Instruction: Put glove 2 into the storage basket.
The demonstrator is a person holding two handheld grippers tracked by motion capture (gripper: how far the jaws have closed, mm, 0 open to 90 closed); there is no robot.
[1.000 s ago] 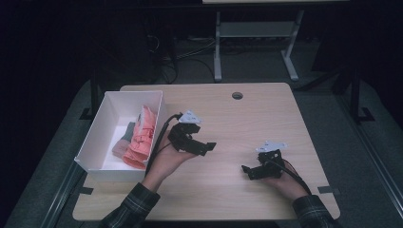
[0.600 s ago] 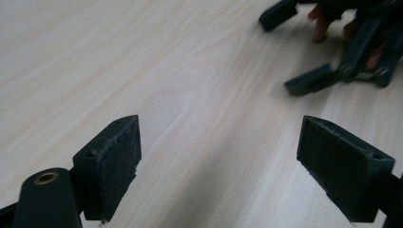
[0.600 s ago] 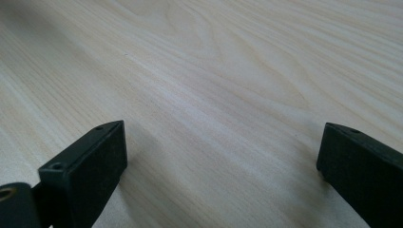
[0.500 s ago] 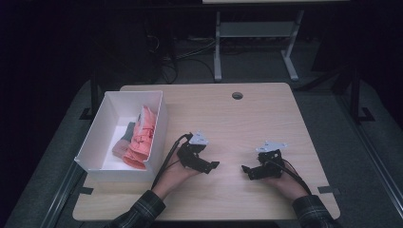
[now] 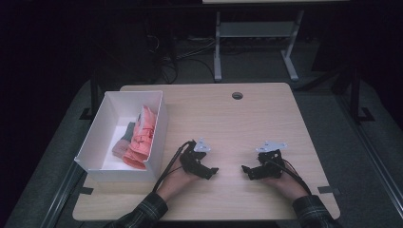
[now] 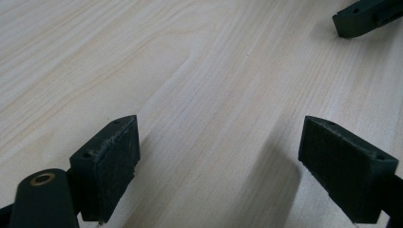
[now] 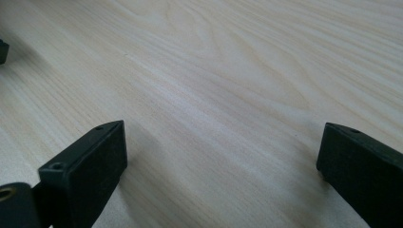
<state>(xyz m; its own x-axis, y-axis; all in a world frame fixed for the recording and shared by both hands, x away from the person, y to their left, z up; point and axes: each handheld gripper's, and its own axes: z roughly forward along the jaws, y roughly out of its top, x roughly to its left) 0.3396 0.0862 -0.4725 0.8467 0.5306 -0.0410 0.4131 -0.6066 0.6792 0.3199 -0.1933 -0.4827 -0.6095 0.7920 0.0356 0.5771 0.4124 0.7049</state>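
both tools low in the frame of the high view, resting on the pale wood-grain surface (image 5: 237, 123), facing each other. left tool (image 5: 212, 172) just right of the white box (image 5: 95, 137), jaws spread wide apart with nothing between, bare wood seen between them in the left gripper view (image 6: 216, 156). right tool (image 5: 245, 169) near it at lower right of centre, jaws likewise wide apart and empty, bare grain between them in the right gripper view (image 7: 221, 161). black jaws with rough dark pads; grey three-cornered plate on top of each. nearest things: folded pink-orange cloths (image 5: 140, 137) lying in the box at left of frame, beside a grey piece (image 5: 127, 132). no readable writing or labels anywhere.
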